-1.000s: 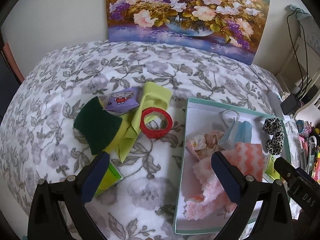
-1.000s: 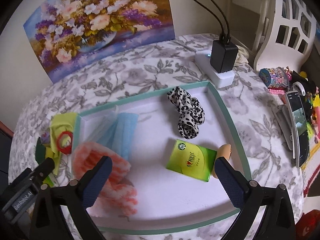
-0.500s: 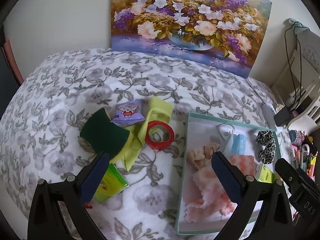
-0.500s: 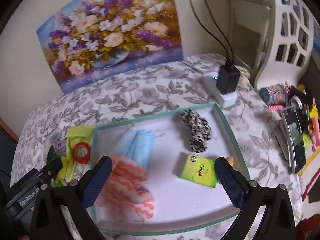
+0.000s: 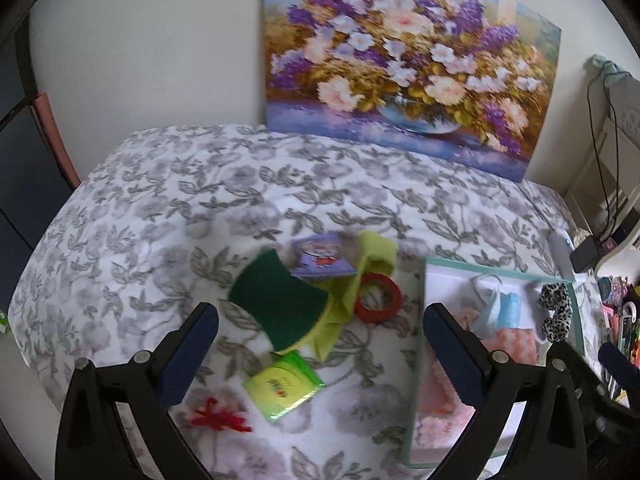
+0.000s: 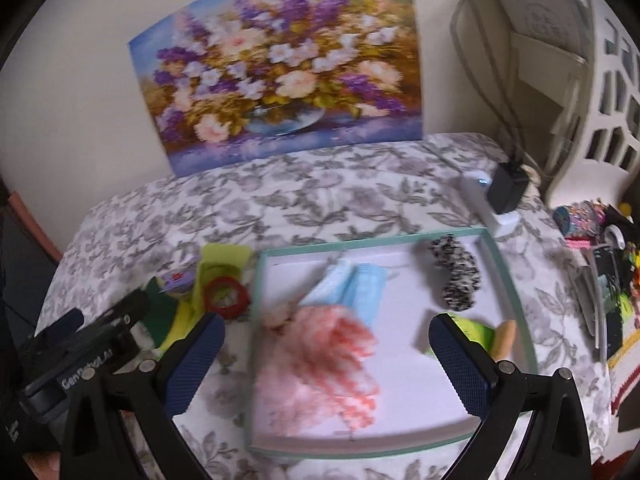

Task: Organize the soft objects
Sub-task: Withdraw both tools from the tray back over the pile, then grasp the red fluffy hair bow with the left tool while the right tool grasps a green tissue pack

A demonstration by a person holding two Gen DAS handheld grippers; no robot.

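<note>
A white tray with a teal rim (image 6: 512, 280) (image 5: 425, 280) holds a pink fluffy cloth (image 6: 332, 356), a blue face mask (image 6: 352, 284), a leopard scrunchie (image 6: 456, 276) and a green tissue pack (image 6: 476, 330). Left of the tray lie a green sponge (image 5: 280, 300), a yellow-green cloth (image 5: 372, 264), a red ring (image 5: 378, 298), a purple packet (image 5: 324, 258), a green tissue pack (image 5: 282, 386) and a red yarn piece (image 5: 218, 418). My left gripper (image 5: 320, 356) is open and empty above them. My right gripper (image 6: 326, 364) is open and empty above the tray.
A flower painting (image 5: 408, 64) leans on the wall behind the floral-cloth table (image 5: 160, 220). A white power strip with a black charger (image 6: 504, 188) lies behind the tray. A phone and small clutter (image 6: 600, 280) sit at the right; a white chair (image 6: 600, 80) stands beyond.
Both grippers have pulled back and up, so the table and tray look smaller and farther. The red yarn piece has come into the left view. Nothing on the table moved.
</note>
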